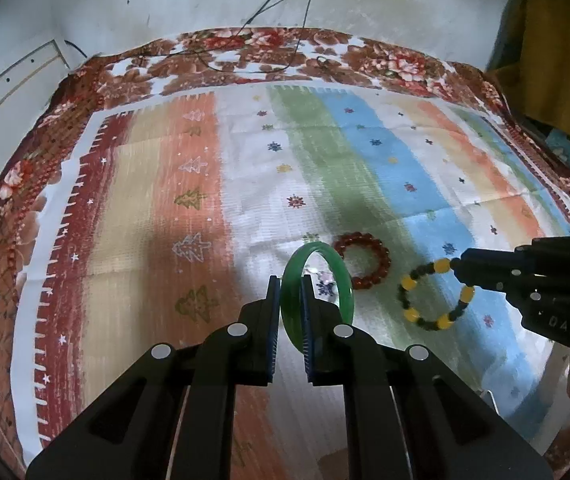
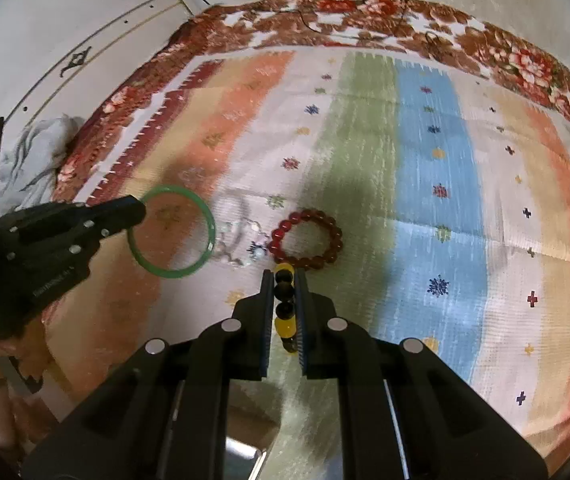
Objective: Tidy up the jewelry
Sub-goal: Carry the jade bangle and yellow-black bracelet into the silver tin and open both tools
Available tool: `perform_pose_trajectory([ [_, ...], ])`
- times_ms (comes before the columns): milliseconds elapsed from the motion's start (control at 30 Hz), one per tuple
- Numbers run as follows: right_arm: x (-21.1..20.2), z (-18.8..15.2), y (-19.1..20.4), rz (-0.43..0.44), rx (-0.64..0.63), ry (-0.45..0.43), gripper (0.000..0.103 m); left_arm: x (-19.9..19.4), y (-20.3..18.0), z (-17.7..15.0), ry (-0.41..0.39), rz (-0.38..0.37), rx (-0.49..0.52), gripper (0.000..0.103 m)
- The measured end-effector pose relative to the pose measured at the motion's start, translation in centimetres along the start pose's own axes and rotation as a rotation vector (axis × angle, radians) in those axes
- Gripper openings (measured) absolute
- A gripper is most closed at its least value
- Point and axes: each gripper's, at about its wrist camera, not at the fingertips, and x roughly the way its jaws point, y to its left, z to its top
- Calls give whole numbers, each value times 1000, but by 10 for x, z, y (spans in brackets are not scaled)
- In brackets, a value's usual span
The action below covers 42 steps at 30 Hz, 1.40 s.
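Over the striped cloth, you held one bracelet in each pair of tongs.

Your left tongs [image 1: 289, 280] were clamped on the green bangle [image 1: 317, 292], which stood on edge between the blue pads — your right tongs [image 2: 284, 276] were closed on the yellow-and-black bead bracelet [image 1: 437, 296]. The red bead bracelet [image 2: 307, 239] lay flat on the striped cloth [image 2: 425, 160] between them, just beside a small silvery piece [image 2: 241, 236], too blurred to name.
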Motion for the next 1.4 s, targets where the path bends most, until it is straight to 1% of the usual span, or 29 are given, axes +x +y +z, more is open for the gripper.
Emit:
perform_pose_trajectory([
  [167,-14,-4,10,6,-11,-32,11,-14,-5,-9,-16,-10,-9,10],
  [500,-39,-17,14,25,0,-70,11,-38,-19,-22,-46,-47,4,10],
  [900,-67,-23,27,59,-9,-126,11,-63,-32,-36,-75,-85,29,10],
  [1400,-92,-55,48,109,-48,-153,11,-83,-49,-57,-95,-102,65,10],
])
